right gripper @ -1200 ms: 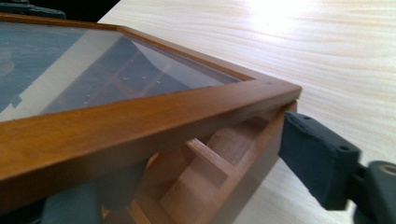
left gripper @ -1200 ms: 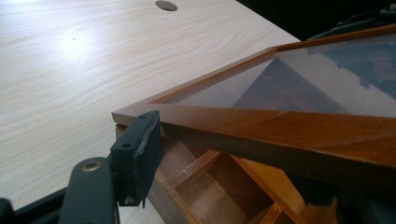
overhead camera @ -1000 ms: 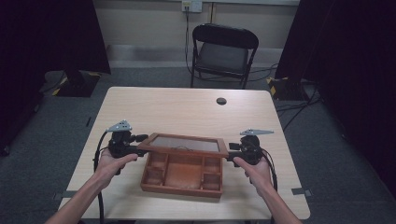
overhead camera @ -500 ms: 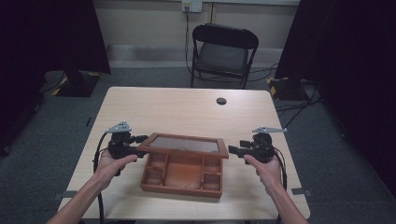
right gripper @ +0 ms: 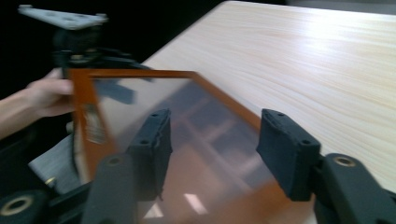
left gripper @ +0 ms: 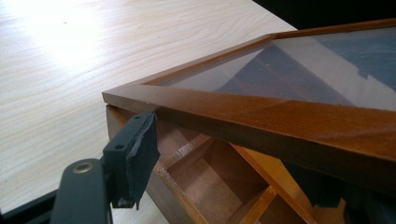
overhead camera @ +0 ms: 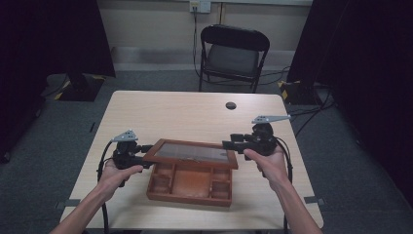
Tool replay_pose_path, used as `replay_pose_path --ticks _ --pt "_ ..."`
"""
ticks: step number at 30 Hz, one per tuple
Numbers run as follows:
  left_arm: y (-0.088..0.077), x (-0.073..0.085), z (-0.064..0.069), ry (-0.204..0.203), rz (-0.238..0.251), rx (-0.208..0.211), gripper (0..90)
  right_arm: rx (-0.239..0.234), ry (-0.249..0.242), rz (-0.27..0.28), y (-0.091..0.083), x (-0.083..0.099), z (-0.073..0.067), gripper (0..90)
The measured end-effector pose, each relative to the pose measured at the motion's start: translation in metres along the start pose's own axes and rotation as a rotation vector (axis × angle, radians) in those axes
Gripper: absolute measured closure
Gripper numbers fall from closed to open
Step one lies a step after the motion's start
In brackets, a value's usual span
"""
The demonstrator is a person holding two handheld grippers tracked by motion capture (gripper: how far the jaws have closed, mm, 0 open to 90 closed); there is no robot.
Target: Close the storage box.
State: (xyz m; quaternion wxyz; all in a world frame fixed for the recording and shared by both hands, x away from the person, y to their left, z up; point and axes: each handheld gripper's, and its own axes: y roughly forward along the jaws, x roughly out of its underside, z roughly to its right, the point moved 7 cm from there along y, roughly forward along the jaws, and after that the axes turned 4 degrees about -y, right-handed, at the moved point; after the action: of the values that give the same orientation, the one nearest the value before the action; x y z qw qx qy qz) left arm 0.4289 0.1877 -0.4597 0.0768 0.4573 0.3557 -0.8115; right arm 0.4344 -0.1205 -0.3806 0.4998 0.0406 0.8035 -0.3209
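**Lid half up on the wooden box**

Lid [overhead camera: 194,153] is the glass-paned wooden frame, and it hangs tilted over the compartment box [overhead camera: 190,184], which sits on the desk [overhead camera: 185,114] near the front edge. The lid's right end looks higher than its left end in the high view.

The left gripper [overhead camera: 146,153] is at the lid's left edge. In the left gripper view one black pad [left gripper: 135,149] sits right under the frame's corner, next to the box wall, and the other pad is tucked out of sight behind the frame, so I can't tell for sure if it's clamped or just propping the lid.

The right gripper [overhead camera: 233,144] is at the lid's right end, up off the desk. Its jaws have just been closing, and in the right gripper view they stand apart with the glass pane between them. That view is blurry, though, and neither pad looks pressed on the frame.

A small dark round thing [overhead camera: 231,105] lies at the far side of the desk, well apart from the box. A black folding chair [overhead camera: 233,53] stands behind the desk.
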Motion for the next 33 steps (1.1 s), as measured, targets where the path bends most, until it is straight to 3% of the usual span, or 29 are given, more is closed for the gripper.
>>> replay_pose_path --ticks 3,8,11,15,17,19,24,33 --pt "0.0 0.001 0.0 -0.006 0.0 0.002 28.7 -0.063 -0.039 -0.011 0.011 -0.01 -0.021 48.8" --pt "0.0 0.003 0.001 -0.007 -0.003 0.003 25.4 -0.117 -0.084 -0.03 0.022 -0.018 -0.04 56.5" --pt "-0.002 0.002 0.0 -0.003 -0.002 -0.004 23.3 -0.133 -0.136 -0.036 0.03 -0.025 -0.057 69.7" --pt "-0.002 0.002 0.0 -0.015 0.009 0.0 22.8 -0.223 -0.168 -0.084 0.04 -0.027 -0.077 75.2" --pt "-0.002 0.002 0.0 -0.011 0.007 -0.001 22.8 -0.238 -0.17 -0.093 0.041 -0.027 -0.08 76.1" --pt "-0.002 0.004 0.0 -0.005 0.001 0.0 22.7 -0.27 -0.187 -0.145 0.05 -0.024 -0.087 78.0" --pt "-0.002 0.005 0.0 -0.001 -0.004 0.001 22.4 -0.275 -0.195 -0.191 0.059 -0.018 -0.089 81.3" --pt "0.001 0.007 0.001 -0.006 -0.011 0.008 22.3 -0.312 -0.166 -0.219 0.064 -0.012 -0.081 81.5"
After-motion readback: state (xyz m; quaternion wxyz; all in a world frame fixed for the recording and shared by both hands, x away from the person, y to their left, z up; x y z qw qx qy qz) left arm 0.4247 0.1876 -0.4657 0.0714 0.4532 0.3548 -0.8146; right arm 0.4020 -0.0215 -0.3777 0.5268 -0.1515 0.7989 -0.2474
